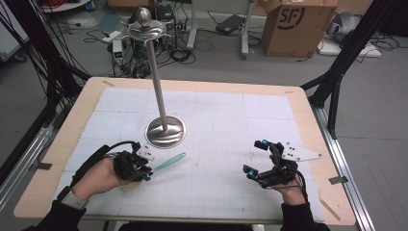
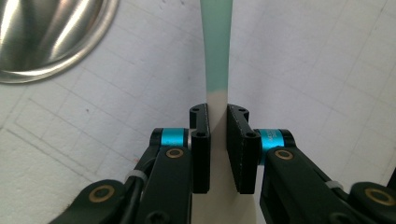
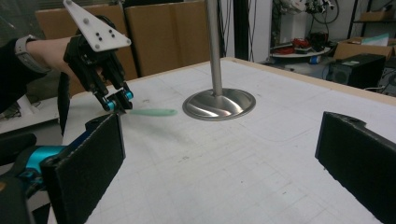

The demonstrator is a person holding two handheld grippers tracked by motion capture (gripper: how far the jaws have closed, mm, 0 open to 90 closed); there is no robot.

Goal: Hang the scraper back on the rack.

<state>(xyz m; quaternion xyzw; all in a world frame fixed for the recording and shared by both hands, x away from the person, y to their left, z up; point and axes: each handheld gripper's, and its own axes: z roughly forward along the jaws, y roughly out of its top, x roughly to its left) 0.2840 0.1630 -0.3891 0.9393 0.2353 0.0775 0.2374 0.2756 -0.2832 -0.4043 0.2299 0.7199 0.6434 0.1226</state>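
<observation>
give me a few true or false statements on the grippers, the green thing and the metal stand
1. The left gripper is shut on the green-and-white utensil. True.
2. The right gripper holds the utensil. False: its jaws stand wide open with nothing between them.
3. The metal stand lies on its side. False: it stands upright on its round base.
4. The utensil's green end points toward the stand's base. True.

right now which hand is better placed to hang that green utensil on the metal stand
Left. The left gripper is already shut on the green utensil, close to the metal stand. The right gripper is open and holds nothing, farther from the stand.
</observation>
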